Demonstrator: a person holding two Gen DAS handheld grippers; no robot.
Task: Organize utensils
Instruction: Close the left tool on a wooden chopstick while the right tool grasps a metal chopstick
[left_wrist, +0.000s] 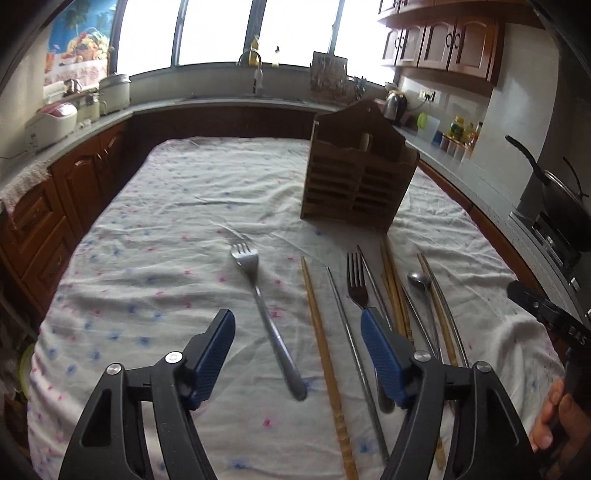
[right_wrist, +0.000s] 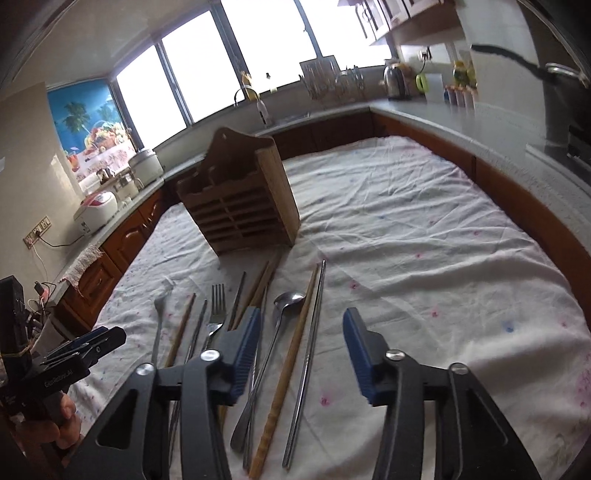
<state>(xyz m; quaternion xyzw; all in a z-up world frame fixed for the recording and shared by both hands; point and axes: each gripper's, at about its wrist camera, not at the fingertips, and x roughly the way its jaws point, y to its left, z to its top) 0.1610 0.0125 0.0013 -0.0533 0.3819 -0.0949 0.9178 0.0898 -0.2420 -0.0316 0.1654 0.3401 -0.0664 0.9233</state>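
A wooden utensil holder (left_wrist: 356, 173) (right_wrist: 240, 201) stands upright on the cloth-covered table. In front of it lie a silver fork (left_wrist: 264, 314), a second fork (left_wrist: 357, 282) (right_wrist: 216, 312), a spoon (left_wrist: 419, 280) (right_wrist: 280, 332), wooden chopsticks (left_wrist: 321, 332) (right_wrist: 291, 354) and metal chopsticks (left_wrist: 347, 332) (right_wrist: 310, 347). My left gripper (left_wrist: 297, 325) is open and empty, hovering above the silver fork's handle. My right gripper (right_wrist: 301, 328) is open and empty above the spoon and chopsticks. Each gripper shows at the edge of the other's view: the right one (left_wrist: 543, 314), the left one (right_wrist: 85, 347).
The table wears a white flowered cloth (left_wrist: 166, 229) (right_wrist: 424, 240). Kitchen counters surround it, with a rice cooker (left_wrist: 51, 120), a sink tap (left_wrist: 255, 70), a kettle (left_wrist: 395, 105) and a black wok (left_wrist: 561, 199) on the stove at right.
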